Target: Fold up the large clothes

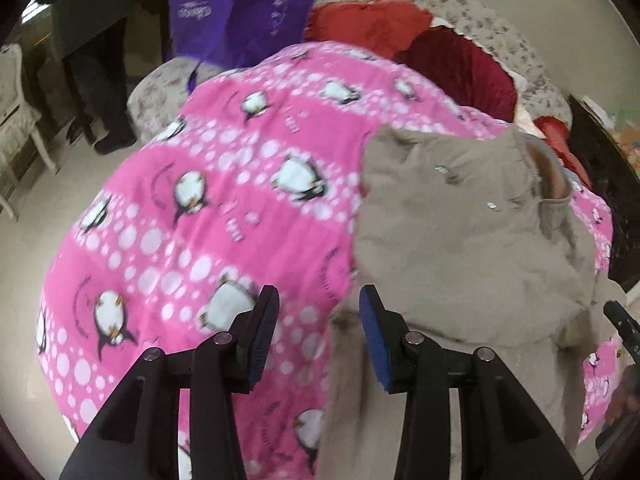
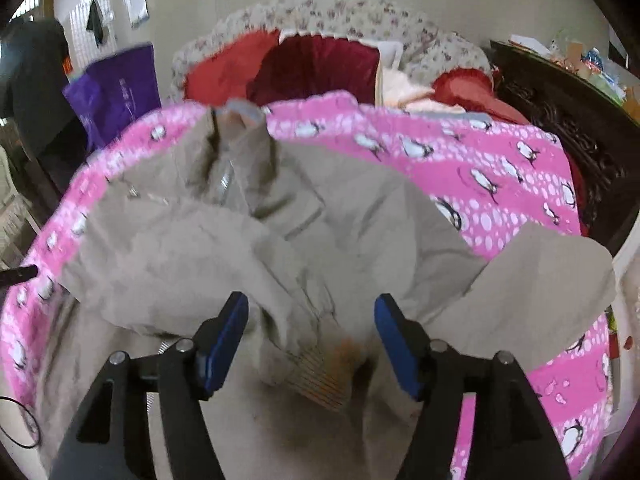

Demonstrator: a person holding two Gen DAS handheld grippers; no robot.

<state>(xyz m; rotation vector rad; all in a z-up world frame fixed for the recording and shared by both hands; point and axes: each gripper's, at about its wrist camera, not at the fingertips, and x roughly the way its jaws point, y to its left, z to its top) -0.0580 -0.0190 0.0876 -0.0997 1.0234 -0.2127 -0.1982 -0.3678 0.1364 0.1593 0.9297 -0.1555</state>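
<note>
beige jacket [image 2: 248, 240] lies crumpled on the pink penguin blanket [image 1: 192, 208]. both the left gripper [image 1: 318, 332] and right gripper [image 2: 310, 344] gape wide, holding nothing. best pinch the ribbed cuff [image 2: 320, 376] fully, then draw the sleeve flat before folding.

The left gripper [image 1: 316, 300] has black angular plastic arms filling the lower frame, round silver pivot pins at the joints, and flat jaws faced with ribbed blue pads. The right gripper [image 2: 312, 308] matches: black linkage bars, silver pins, and blue-padded jaws at lower centre.
</note>
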